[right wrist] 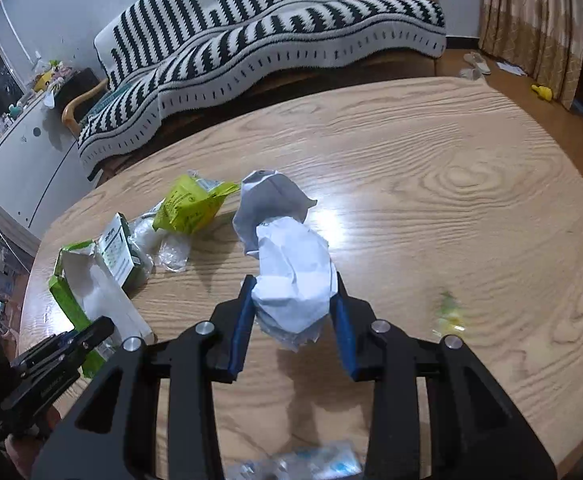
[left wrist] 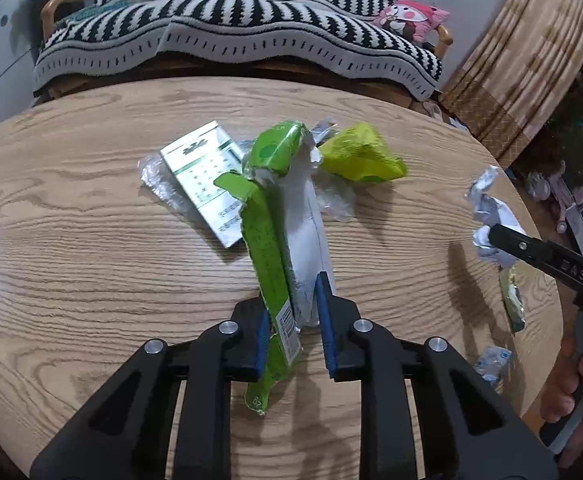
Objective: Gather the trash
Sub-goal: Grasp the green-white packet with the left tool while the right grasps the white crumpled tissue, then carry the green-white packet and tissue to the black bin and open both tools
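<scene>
The left gripper (left wrist: 293, 320) clamps the green carton (left wrist: 269, 248), its long axis pointing away toward the sofa (left wrist: 251, 28), while the right gripper (right wrist: 291, 324) grips crumpled paper (right wrist: 291, 272).

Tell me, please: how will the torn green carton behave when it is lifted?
The green carton is flattened and torn open, so it will probably flex and droop past the left gripper. It looks empty, so likely light. Its glossy skin may slip between the jaws.
</scene>
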